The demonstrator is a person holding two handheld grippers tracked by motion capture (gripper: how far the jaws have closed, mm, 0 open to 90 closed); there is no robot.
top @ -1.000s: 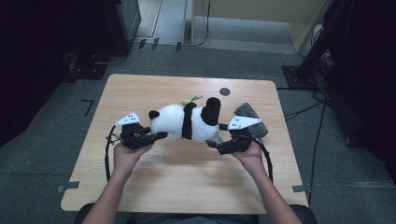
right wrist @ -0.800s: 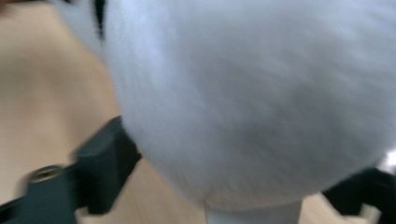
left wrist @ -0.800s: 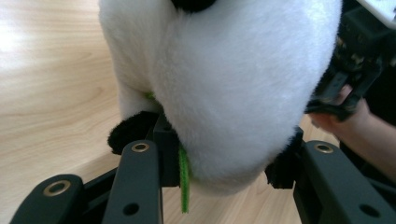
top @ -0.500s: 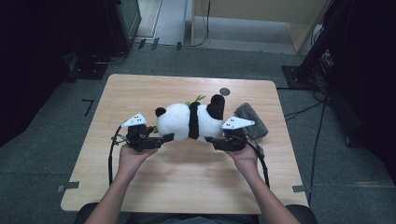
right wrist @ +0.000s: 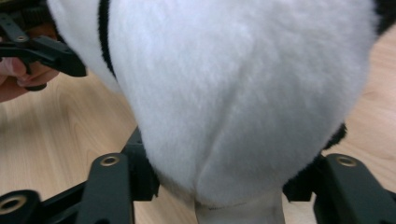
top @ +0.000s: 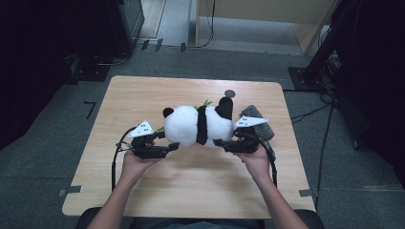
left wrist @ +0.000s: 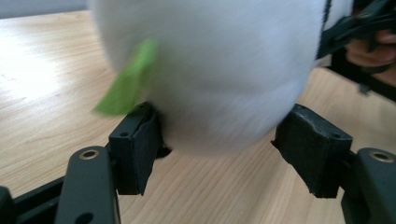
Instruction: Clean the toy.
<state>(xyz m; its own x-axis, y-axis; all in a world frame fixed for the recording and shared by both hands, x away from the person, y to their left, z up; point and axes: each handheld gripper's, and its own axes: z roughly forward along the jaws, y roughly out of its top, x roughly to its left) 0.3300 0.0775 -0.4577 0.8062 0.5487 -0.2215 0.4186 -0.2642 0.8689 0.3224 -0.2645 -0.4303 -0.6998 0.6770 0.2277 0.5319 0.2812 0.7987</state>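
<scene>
A black-and-white panda plush (top: 198,125) with a green leaf (left wrist: 128,81) lies sideways across the middle of the wooden table (top: 191,191). My left gripper (top: 172,147) is at its white head end. In the left gripper view (left wrist: 215,140) the jaws stand wide; one pad (left wrist: 140,140) touches the fur and the other (left wrist: 310,149) sits just clear of it. My right gripper (top: 218,142) is at the body end. In the right gripper view (right wrist: 224,182) the white fur (right wrist: 243,93) bulges over both jaws and is pinched between them.
A grey soft object (top: 255,117) lies on the table just behind the right gripper. A small dark round mark (top: 229,93) sits near the far edge. Dark equipment and cables stand on the floor around the table.
The panda has turned so its black leg tips down toward the right. Both grippers have drawn slightly nearer the person, still at its two ends.
</scene>
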